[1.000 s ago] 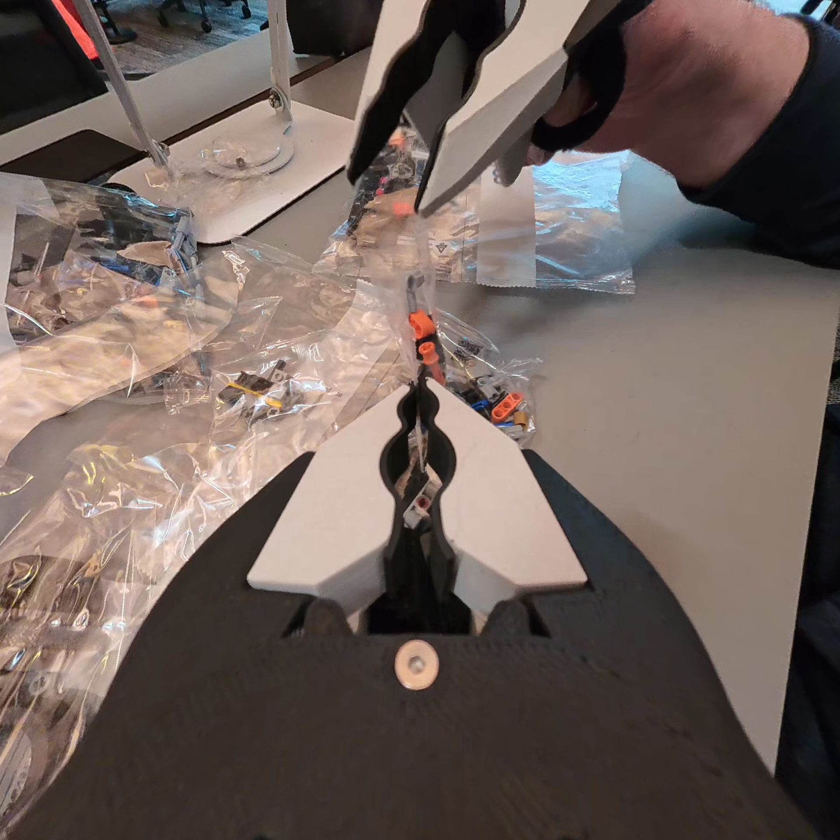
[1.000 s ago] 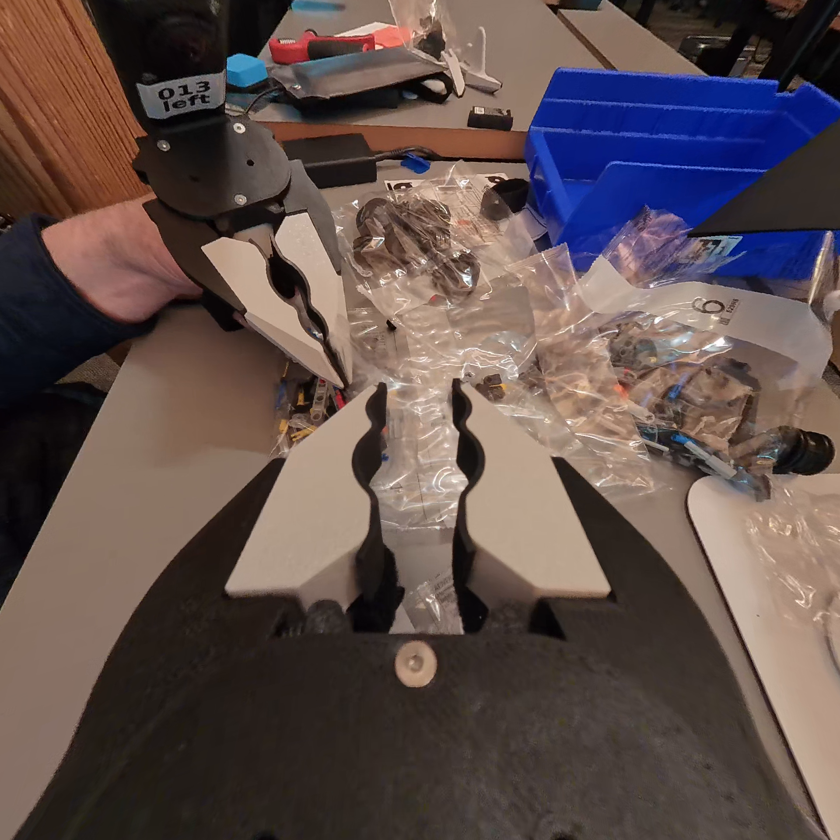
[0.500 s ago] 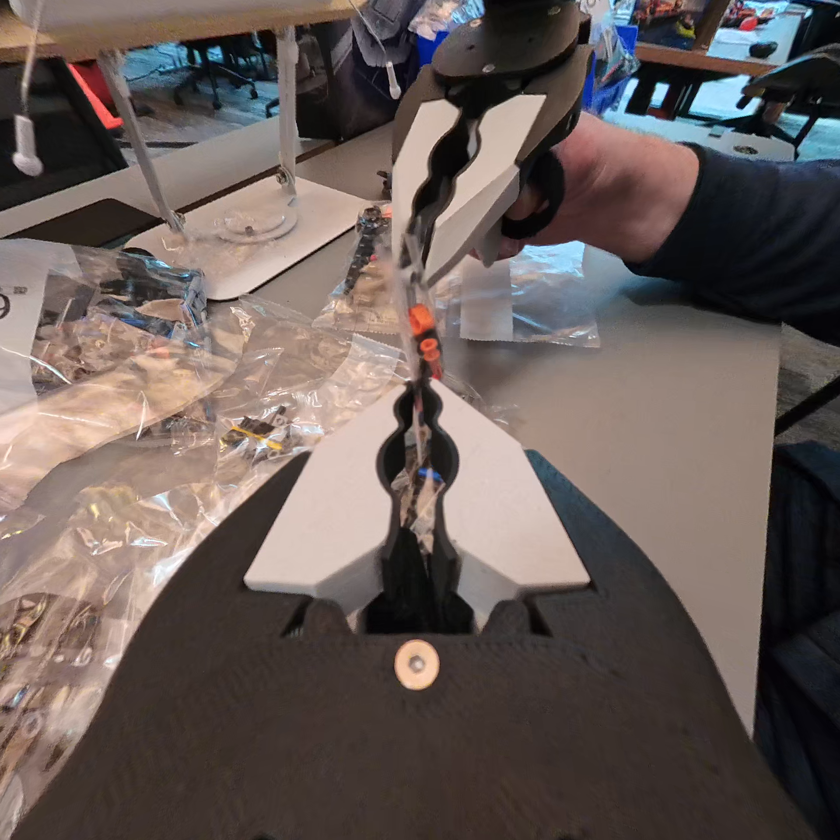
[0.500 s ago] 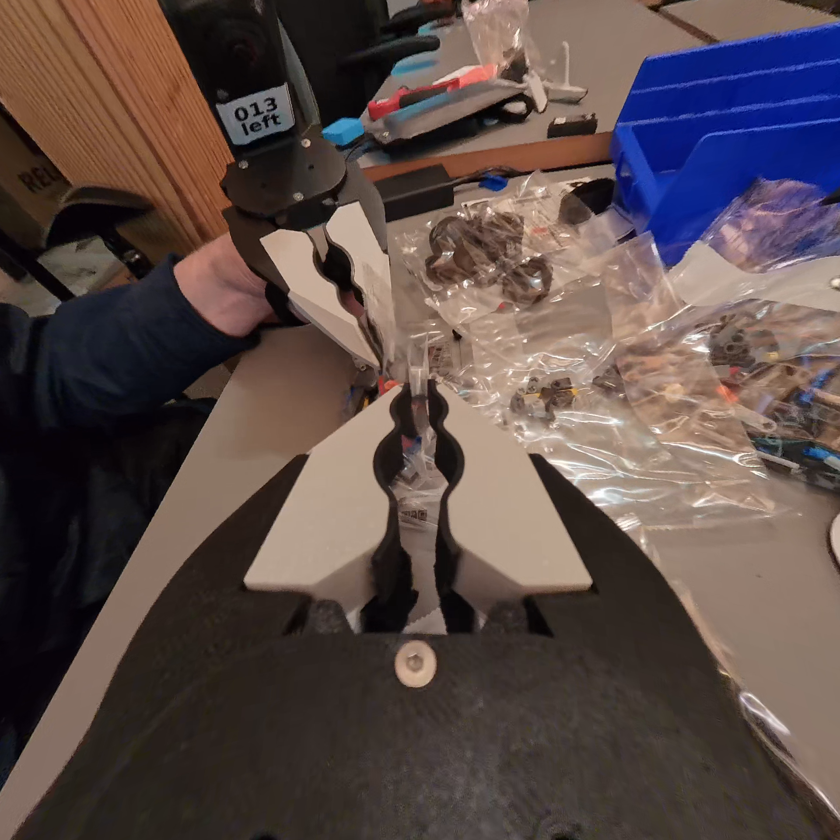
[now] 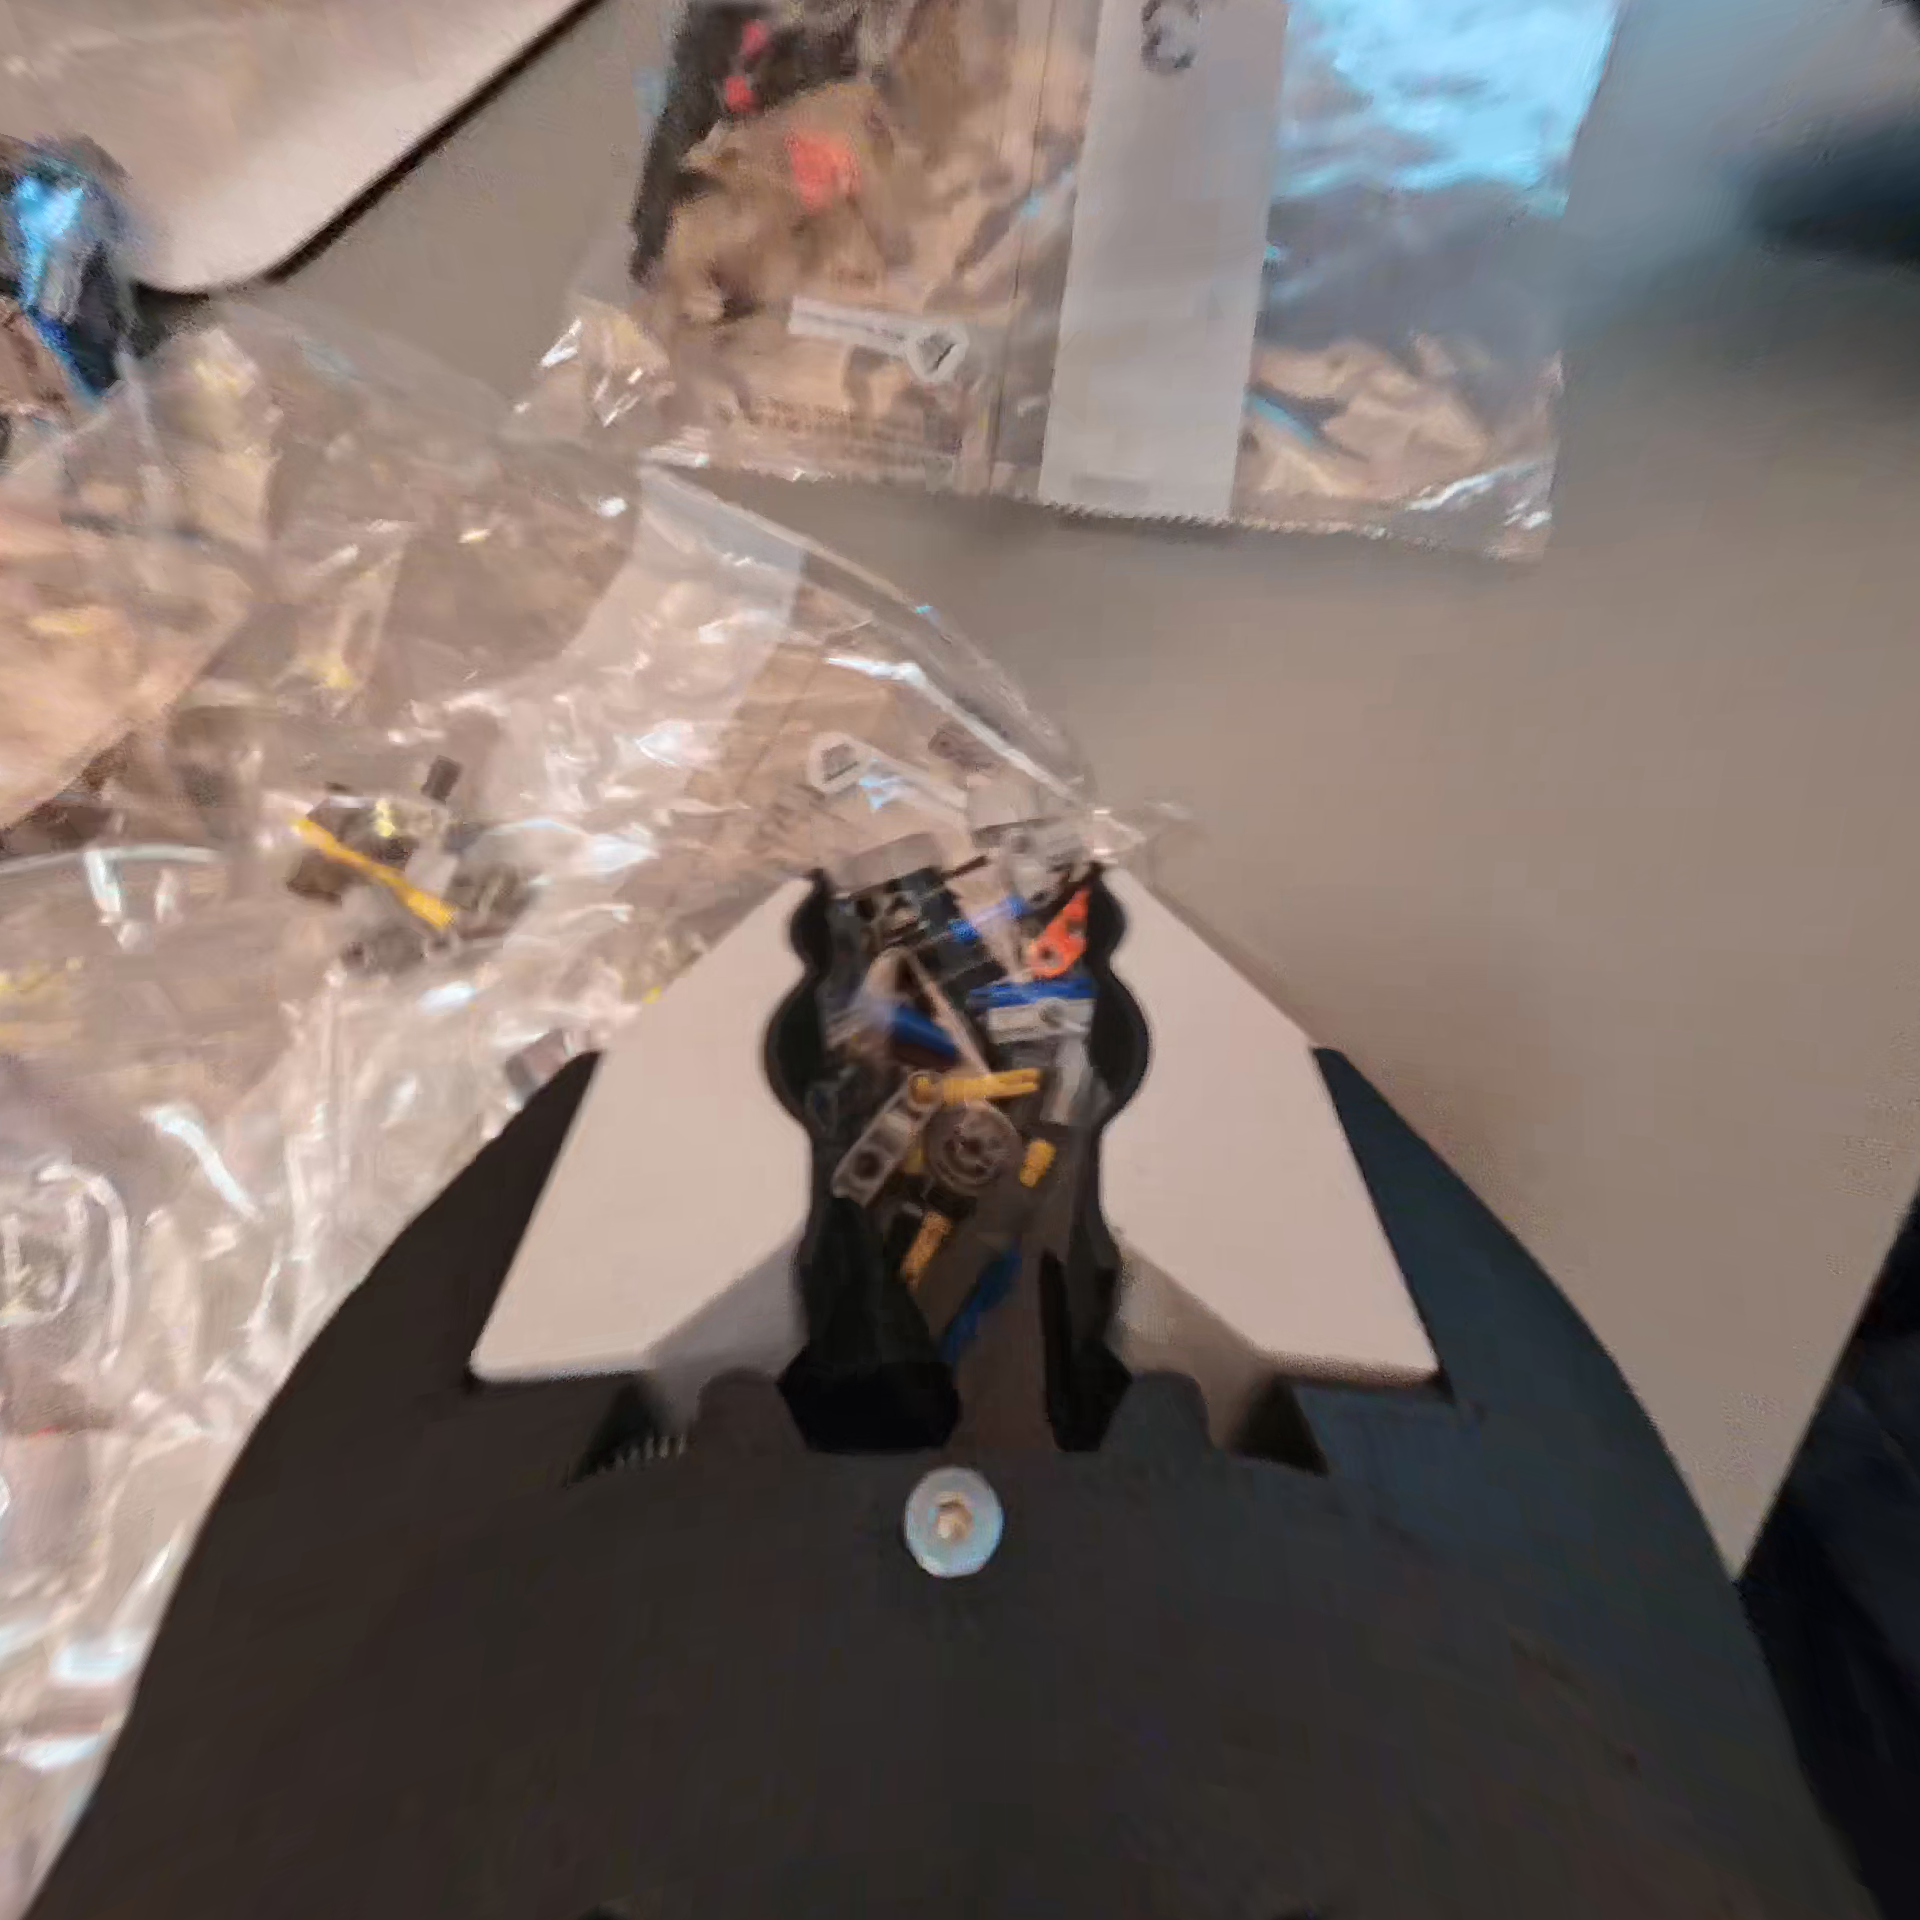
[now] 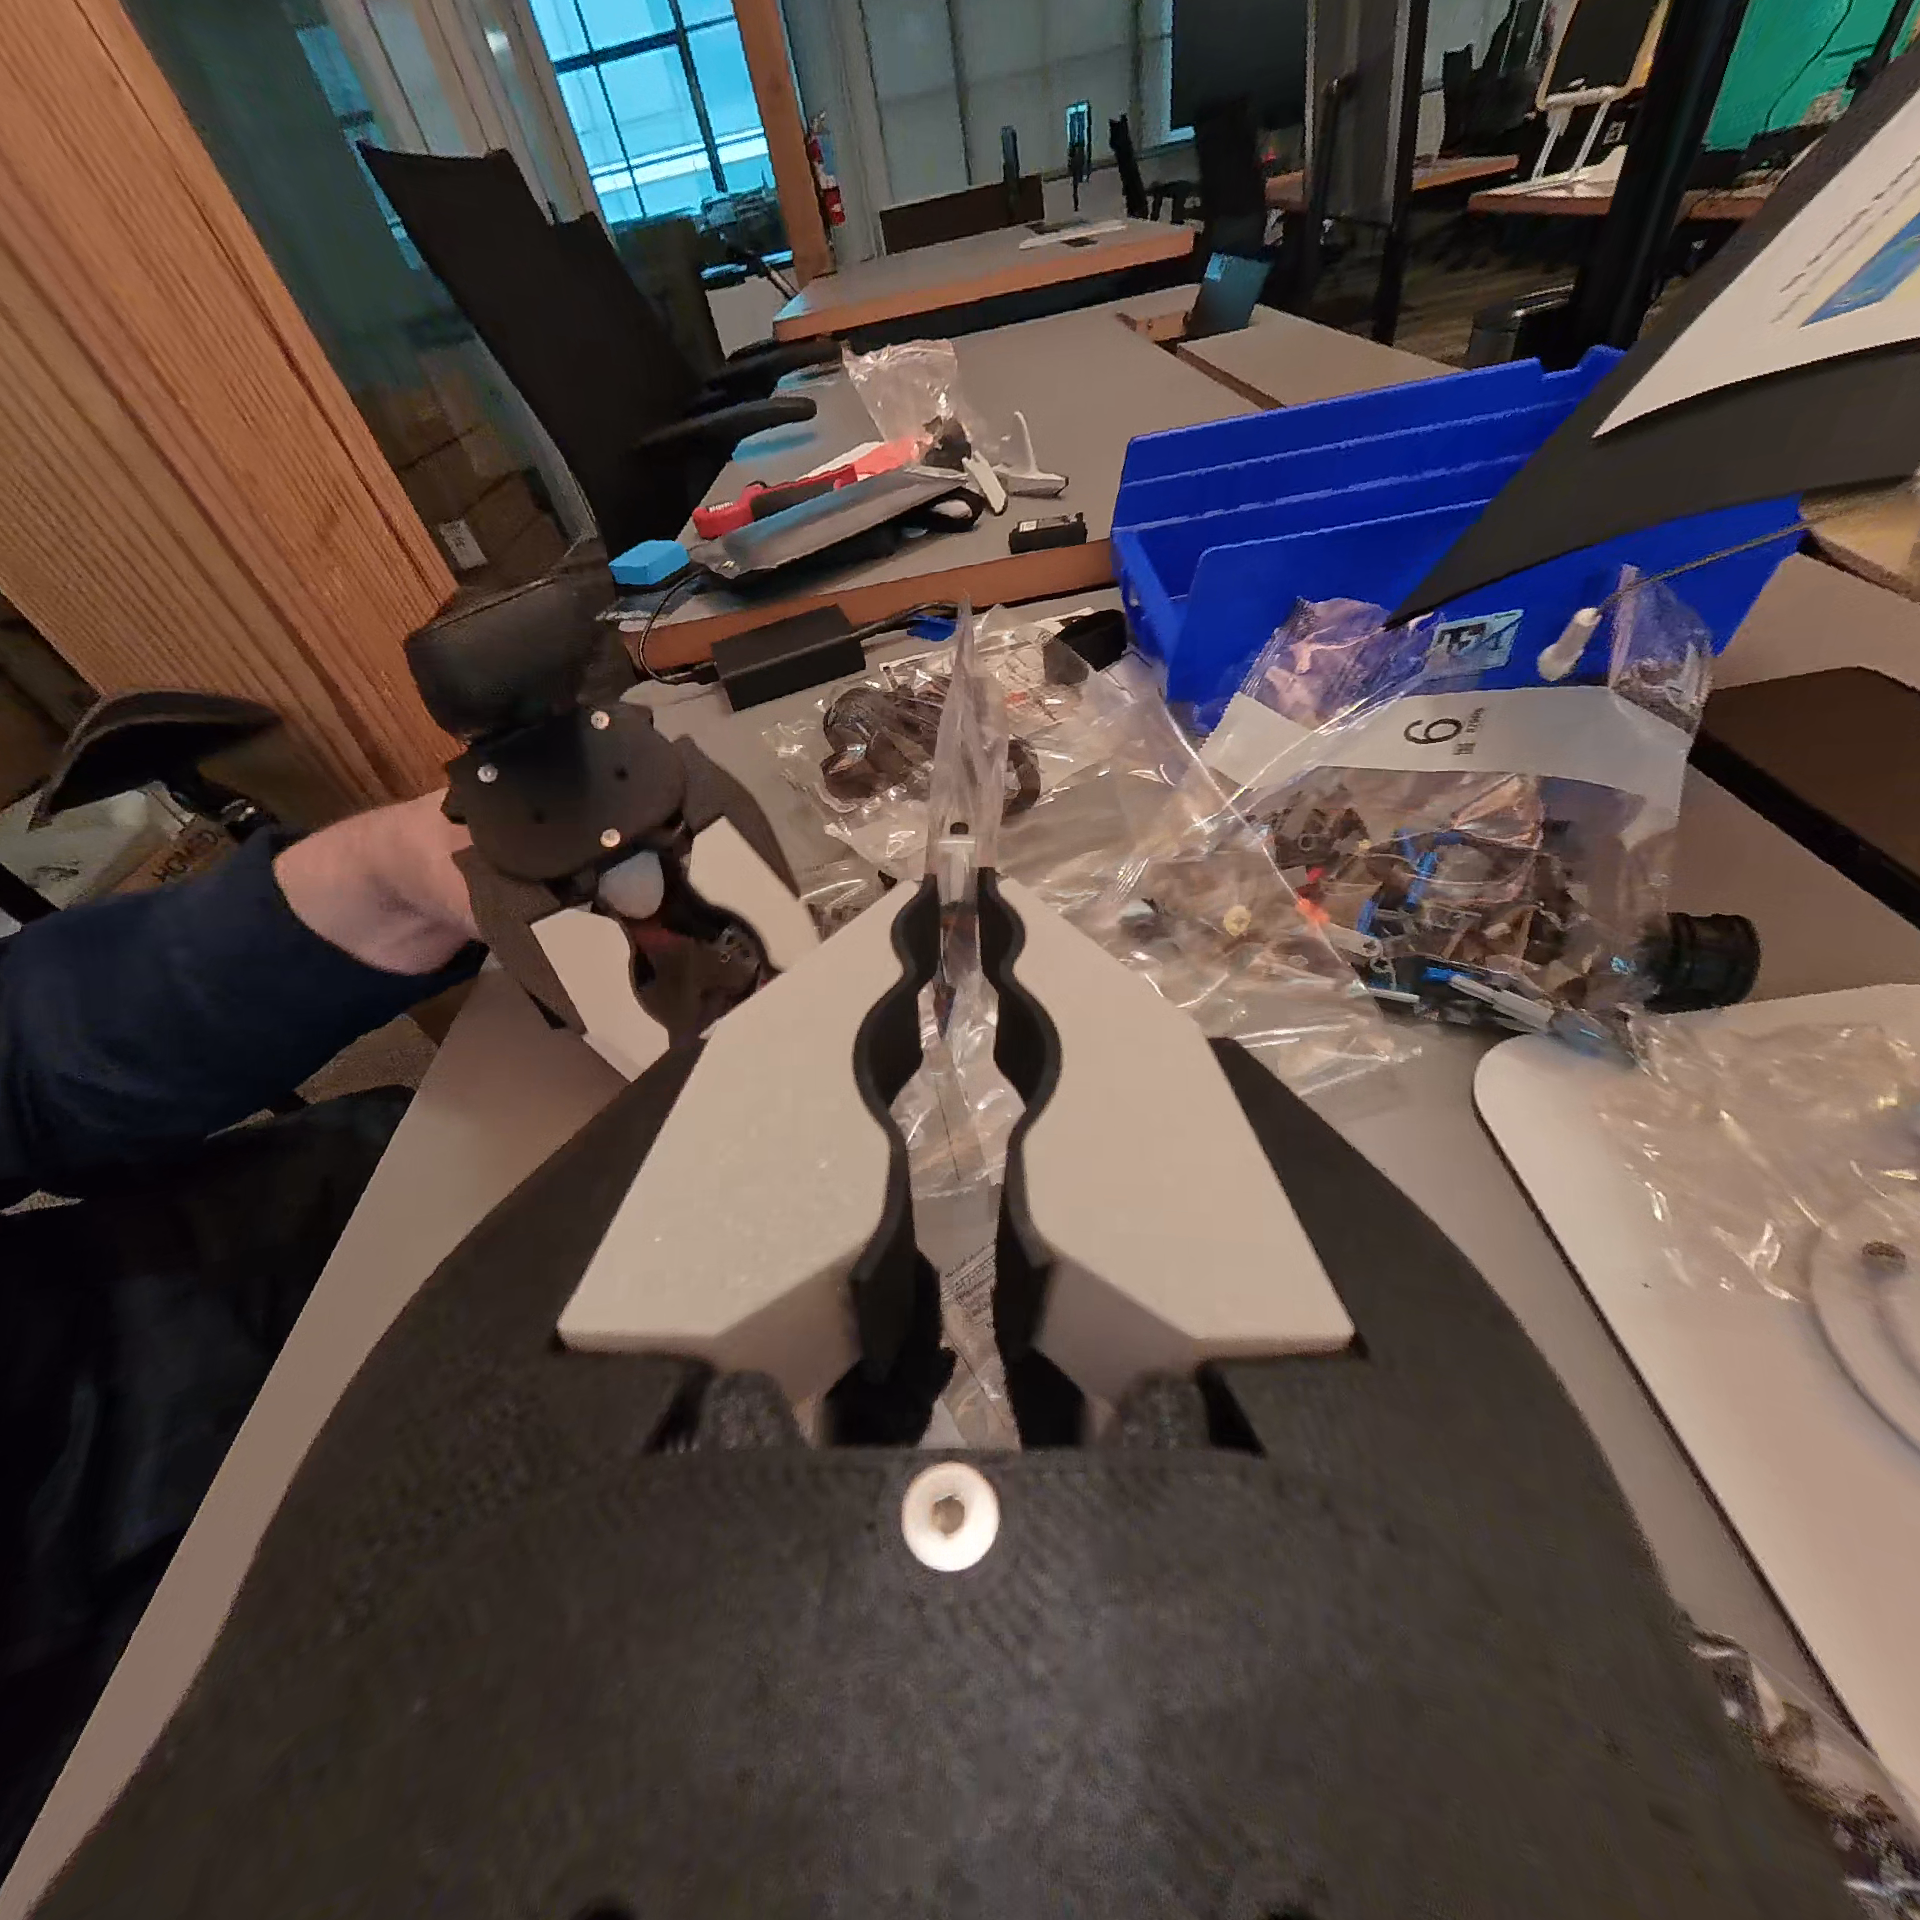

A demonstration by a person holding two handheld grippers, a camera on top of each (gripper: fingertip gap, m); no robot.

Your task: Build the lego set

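Note:
My left gripper is open and points down at the grey table. A heap of small lego parts in blue, yellow, grey and orange lies between its fingers; I cannot tell whether they are loose or bagged. This view is blurred. My right gripper is shut on a thin clear plastic bag and holds it upright above the table. The left gripper also shows in the right wrist view, low at the left, held by a hand in a dark sleeve.
Several clear bags of parts cover the table: one with a white strip, one with a yellow piece, a numbered one, and one with tyres. A blue bin stands behind. A white base plate lies at the right. Left tips to right tips: about 15 centimeters. Left tips and right tips are each some 25 centimeters from the white base plate. The left camera catches it too, in the left wrist view.
The left gripper has opened, let go of the bag and tipped down over the parts. The right gripper has shut on the bag and lifted it up.

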